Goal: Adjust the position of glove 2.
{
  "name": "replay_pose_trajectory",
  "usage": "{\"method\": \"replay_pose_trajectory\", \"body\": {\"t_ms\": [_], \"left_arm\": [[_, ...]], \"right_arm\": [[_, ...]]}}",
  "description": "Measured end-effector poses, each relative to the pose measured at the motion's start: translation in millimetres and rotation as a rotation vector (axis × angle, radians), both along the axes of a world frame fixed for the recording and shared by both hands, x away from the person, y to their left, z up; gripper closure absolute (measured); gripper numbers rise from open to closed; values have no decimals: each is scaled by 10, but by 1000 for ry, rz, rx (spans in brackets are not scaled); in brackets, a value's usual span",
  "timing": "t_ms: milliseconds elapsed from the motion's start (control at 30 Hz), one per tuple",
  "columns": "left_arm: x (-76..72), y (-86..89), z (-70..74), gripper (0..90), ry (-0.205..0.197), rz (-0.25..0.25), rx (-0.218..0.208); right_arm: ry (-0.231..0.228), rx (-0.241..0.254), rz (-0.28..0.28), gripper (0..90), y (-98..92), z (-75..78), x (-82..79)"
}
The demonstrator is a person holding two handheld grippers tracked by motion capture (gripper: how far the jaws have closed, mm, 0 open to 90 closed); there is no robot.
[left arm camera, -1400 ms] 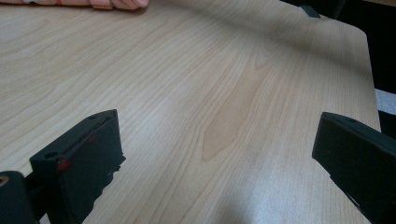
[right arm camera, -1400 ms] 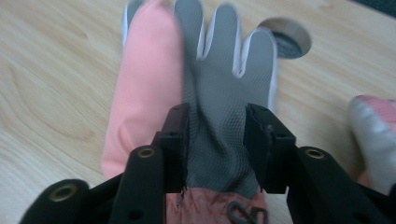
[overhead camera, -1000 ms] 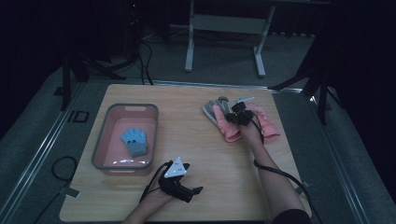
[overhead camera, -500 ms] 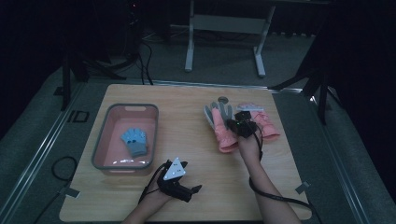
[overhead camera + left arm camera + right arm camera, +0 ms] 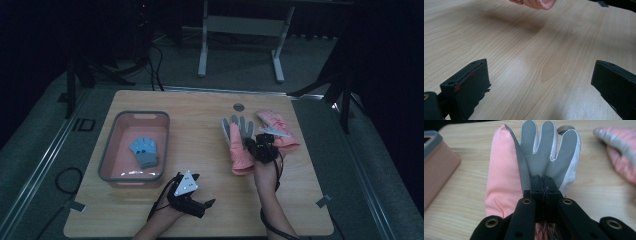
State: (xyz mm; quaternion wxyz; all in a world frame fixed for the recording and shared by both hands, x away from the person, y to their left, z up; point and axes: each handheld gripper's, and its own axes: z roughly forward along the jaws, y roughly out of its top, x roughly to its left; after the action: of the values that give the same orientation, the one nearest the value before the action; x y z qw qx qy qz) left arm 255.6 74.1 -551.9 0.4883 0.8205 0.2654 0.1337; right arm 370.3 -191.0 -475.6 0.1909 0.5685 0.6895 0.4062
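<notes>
A pink glove with a grey palm [image 5: 236, 142] lies fingers away from me, right of the table's middle. My right gripper [image 5: 257, 146] is shut on its palm side; in the right gripper view the closed jaws [image 5: 543, 182] pinch the grey fabric of the glove [image 5: 504, 170] just below the fingers. A second pink glove [image 5: 277, 129] lies just right of it, seen also as the glove [image 5: 621, 152] at the right edge. My left gripper [image 5: 207, 204] rests near the front edge with its jaws wide open [image 5: 539, 72] over bare wood.
A pink bin with a grey rim [image 5: 107, 160] stands at the left and holds a small blue glove [image 5: 144, 151]. The bin's corner [image 5: 436, 162] is close to the left of the held glove. A round grommet [image 5: 239, 107] sits in the tabletop behind the gloves.
My right gripper has drawn back toward the front edge and slightly left, dragging the grey-palmed glove with it. The left gripper has stayed where it was.
</notes>
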Motion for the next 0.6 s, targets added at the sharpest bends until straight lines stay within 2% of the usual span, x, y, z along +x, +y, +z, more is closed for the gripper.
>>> {"method": "replay_pose_trajectory", "body": {"t_ms": [133, 267, 433, 600], "left_arm": [[-9, -5, -7, 18, 1, 1, 14], [-20, -17, -9, 18, -8, 0, 18], [-19, -10, -14, 18, -8, -5, 10], [-15, -3, -17, 18, -5, -5, 6]], "right_arm": [[24, 28, -7, 881, 45, -84, -49], [28, 40, -35, 880, 83, -187, -88], [35, 15, -69, 879, 124, -357, -138], [72, -21, -77, 869, 178, -558, -129]]}}
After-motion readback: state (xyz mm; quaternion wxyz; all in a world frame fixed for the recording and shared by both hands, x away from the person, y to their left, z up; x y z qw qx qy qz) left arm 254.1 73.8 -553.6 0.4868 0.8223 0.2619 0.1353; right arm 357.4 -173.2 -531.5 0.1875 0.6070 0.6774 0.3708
